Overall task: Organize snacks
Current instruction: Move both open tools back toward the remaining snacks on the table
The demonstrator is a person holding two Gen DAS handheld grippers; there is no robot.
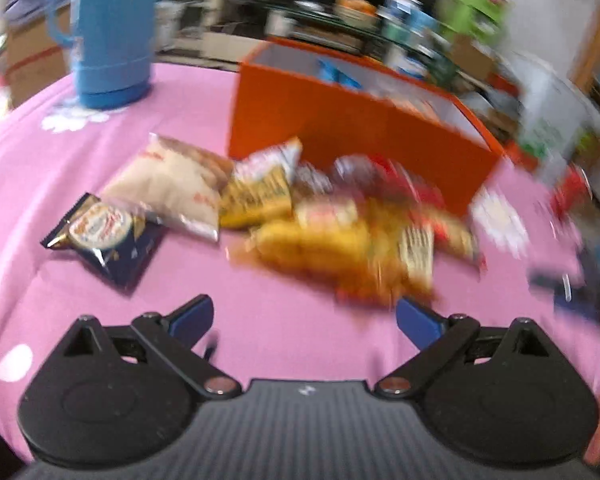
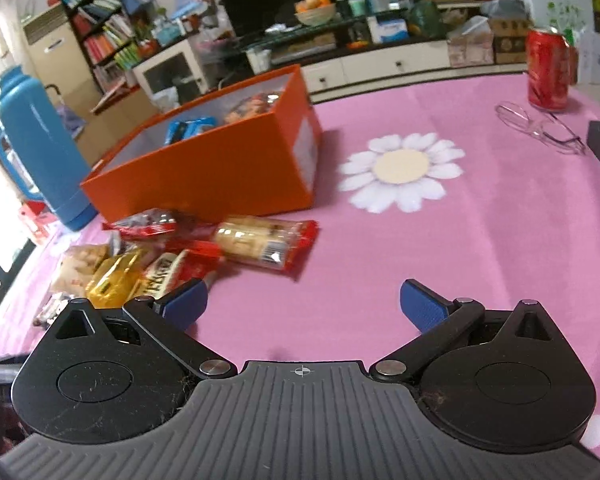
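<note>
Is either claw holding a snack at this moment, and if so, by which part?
Nothing is held. The left claw and right claw both stand open over the pink tablecloth, short of the snack pile.

A pink flowered tablecloth (image 2: 440, 248) carries an orange box (image 2: 204, 176), snack packets (image 2: 180, 256) near it, blue flask (image 2: 40, 148) far left, red can (image 2: 548, 68) and glasses (image 2: 540, 128) far right.

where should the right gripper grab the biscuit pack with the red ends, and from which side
Grip the biscuit pack across its clear middle, coming down from above with the right gripper. It lies flat on the pink tablecloth at the pile's right edge, its long sides mostly free, so open jaws can straddle its narrow width. The crimped red ends look thin and slippery, probably a poorer hold.
</note>
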